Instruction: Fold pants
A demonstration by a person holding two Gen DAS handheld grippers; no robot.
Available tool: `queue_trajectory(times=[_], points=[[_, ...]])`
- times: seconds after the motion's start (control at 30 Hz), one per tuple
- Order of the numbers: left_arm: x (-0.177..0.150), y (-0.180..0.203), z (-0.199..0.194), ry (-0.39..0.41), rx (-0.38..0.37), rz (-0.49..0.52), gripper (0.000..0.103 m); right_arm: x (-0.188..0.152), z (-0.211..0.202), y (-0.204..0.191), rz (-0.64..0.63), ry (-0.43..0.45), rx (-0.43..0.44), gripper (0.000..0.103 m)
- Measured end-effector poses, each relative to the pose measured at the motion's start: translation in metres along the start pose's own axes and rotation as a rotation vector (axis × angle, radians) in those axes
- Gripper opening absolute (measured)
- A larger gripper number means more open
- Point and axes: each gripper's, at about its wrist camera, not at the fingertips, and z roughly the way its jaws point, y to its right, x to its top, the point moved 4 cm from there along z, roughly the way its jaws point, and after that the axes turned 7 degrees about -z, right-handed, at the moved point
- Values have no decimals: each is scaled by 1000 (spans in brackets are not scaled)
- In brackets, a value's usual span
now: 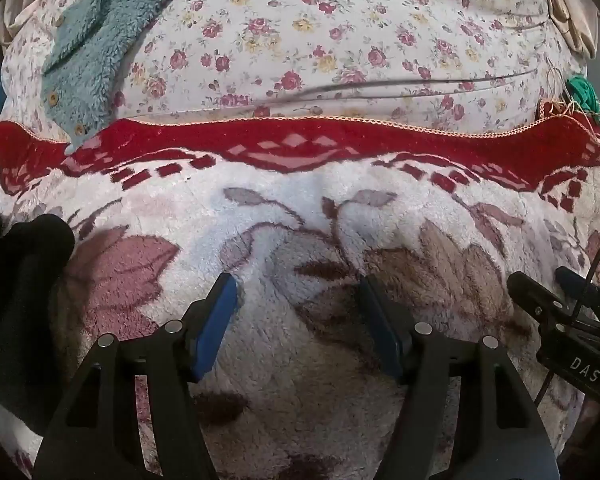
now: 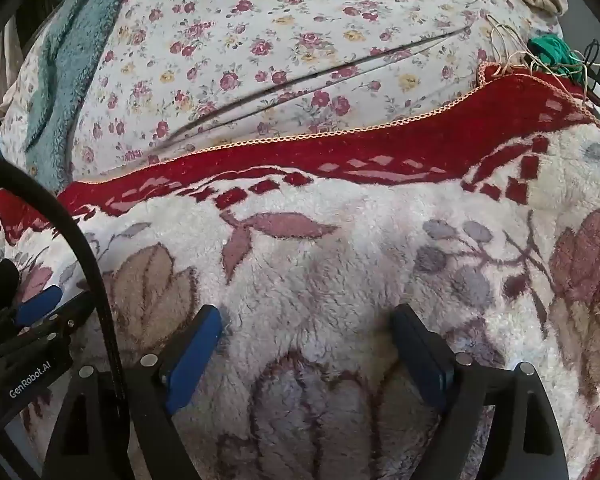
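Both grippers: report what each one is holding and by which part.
Nothing is held. The left gripper and right gripper both stand open over the fleece blanket, with only blanket between their fingers.

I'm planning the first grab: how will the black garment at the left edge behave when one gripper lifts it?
The black garment lies in soft, rounded folds, so it will probably be floppy and sag from one pinch point. It rests on a fluffy blanket, so it may drag rather than slide. It looks thick and matte, so unlikely to slip from the pads.
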Motion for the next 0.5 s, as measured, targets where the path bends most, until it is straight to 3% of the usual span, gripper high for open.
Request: queue_trajectory(times=[0.5], points=[[0, 0, 0, -5, -10, -8, 65, 0, 0, -1, 4, 0, 5, 86]])
